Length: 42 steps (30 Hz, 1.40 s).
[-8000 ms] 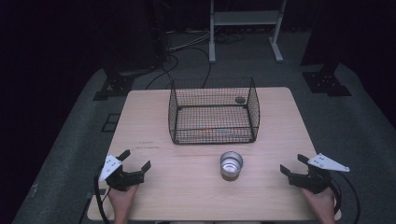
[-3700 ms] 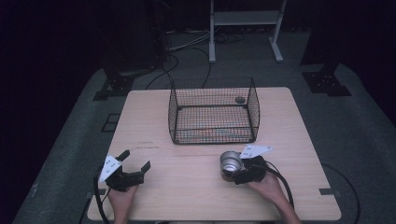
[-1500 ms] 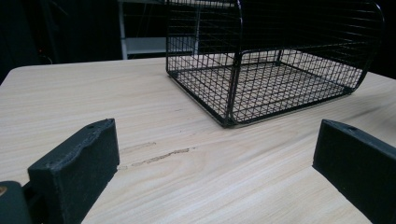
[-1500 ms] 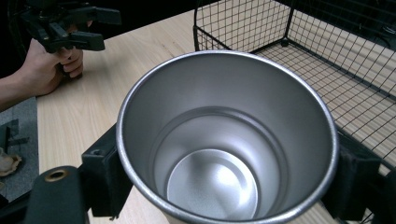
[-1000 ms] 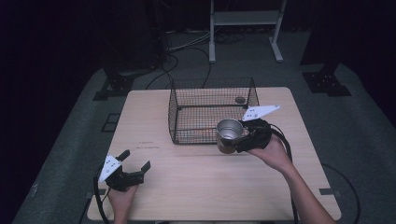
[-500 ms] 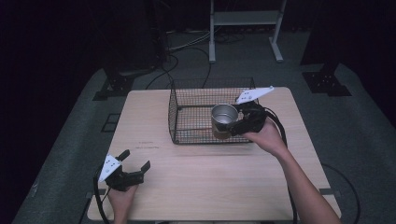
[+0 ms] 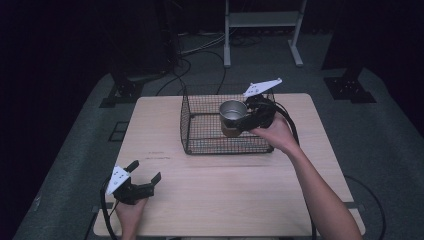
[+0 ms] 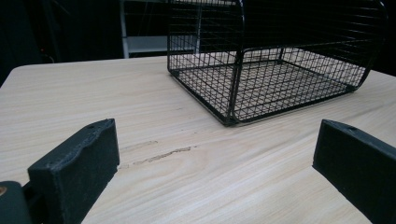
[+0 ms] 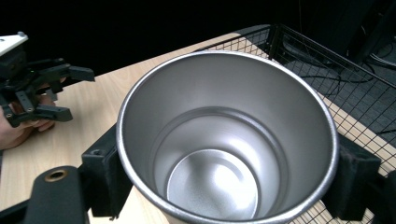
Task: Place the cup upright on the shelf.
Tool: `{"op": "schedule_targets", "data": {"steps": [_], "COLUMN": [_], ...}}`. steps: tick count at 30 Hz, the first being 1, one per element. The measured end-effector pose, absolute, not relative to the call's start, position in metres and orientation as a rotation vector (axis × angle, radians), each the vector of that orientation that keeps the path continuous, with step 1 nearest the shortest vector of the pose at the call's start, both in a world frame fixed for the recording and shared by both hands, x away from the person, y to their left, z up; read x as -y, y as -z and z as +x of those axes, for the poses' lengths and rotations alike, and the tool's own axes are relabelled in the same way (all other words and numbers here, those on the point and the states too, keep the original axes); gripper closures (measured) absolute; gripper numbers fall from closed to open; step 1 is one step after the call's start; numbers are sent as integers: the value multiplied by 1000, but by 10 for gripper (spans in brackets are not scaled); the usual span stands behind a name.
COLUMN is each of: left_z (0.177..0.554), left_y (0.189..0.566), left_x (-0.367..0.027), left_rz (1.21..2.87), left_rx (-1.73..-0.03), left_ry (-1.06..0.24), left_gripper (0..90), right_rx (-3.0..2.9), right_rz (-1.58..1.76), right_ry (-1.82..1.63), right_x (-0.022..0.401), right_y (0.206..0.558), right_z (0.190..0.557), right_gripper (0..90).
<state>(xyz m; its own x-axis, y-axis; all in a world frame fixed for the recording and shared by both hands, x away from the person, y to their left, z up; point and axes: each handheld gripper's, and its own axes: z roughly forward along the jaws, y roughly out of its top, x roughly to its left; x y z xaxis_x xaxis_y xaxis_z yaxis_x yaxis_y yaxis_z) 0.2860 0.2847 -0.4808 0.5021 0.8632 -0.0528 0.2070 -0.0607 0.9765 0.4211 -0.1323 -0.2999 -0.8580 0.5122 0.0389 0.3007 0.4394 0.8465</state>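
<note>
high view: your right gripper [image 7: 246,121], pinching the steel cup [image 7: 233,117], has lifted it off the table to above the wire basket [image 7: 200,131], so lowering in looks next; left gripper [image 7: 145,182] spread, idle.

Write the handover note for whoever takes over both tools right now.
Right tool: shut on the steel cup, holding it upright and empty over the wire basket, above its floor.
Left tool: open, nothing between its pads, resting on the wooden table near the front left corner.
Done: cup picked up and carried over the basket.
Left: probably lower the cup onto the basket floor, open the right tool and withdraw.
</note>
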Motion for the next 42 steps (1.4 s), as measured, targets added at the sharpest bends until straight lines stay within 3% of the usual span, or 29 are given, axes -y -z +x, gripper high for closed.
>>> {"op": "schedule_targets", "data": {"steps": [21,42], "left_z": [287,287], "left_y": [480,479], "left_x": [-283,-282], "left_rz": [1586,1579], "left_rx": [-956,-982], "left_ry": [-706,-723], "left_gripper": [0,0], "right_rx": [-2453,-2500], "right_rz": [788,918], "right_ry": [-1321,-1251], "right_x": [112,92], "right_y": [294,336], "right_z": [471,513], "right_gripper": [179,179]}}
